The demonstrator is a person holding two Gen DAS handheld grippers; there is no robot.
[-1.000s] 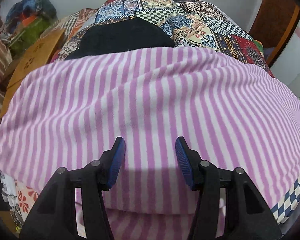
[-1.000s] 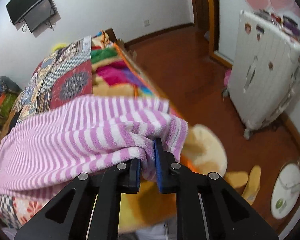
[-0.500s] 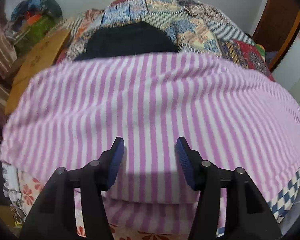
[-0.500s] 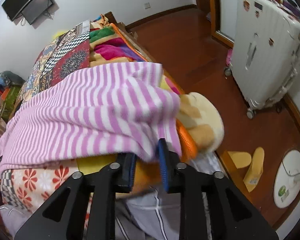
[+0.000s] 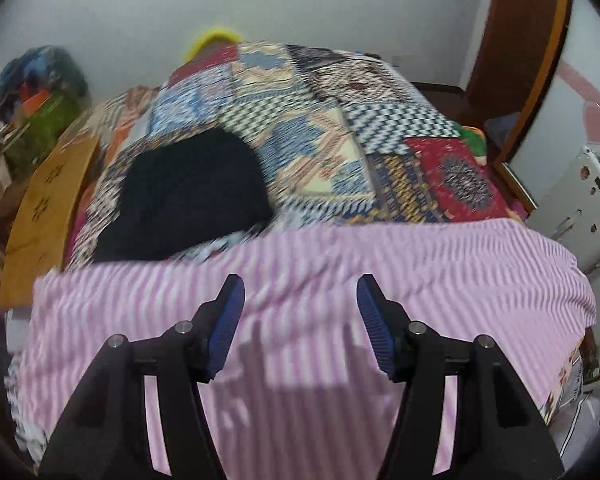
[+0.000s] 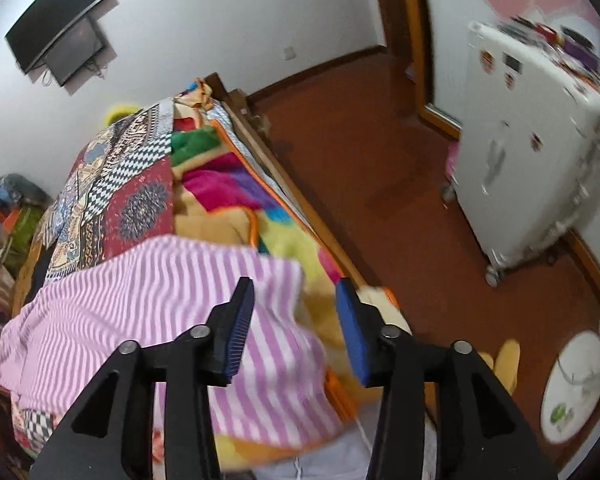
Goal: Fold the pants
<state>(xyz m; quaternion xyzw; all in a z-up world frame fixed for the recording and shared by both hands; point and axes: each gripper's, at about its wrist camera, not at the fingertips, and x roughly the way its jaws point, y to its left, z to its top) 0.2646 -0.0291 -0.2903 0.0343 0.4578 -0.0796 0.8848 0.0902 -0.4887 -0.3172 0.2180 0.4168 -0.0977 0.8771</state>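
The pink-and-white striped pants [image 5: 380, 264] lie folded flat across the near end of the bed, and also show in the right wrist view [image 6: 140, 300]. My left gripper [image 5: 300, 312] is open and empty, hovering just above the pants' near middle. My right gripper [image 6: 296, 320] is open and empty over the pants' right edge, by the bed's side.
A patchwork quilt [image 5: 340, 120] covers the bed, with a black garment [image 5: 188, 192] beyond the pants. Colourful blankets [image 6: 228, 188] lie along the bed's right side. A white suitcase [image 6: 532, 152], slippers [image 6: 504, 364] and a white fan base [image 6: 572, 384] stand on the red floor.
My right gripper let go of the pants' edge and opened; the pants now lie flat. My left gripper lifted and pulled back, staying open.
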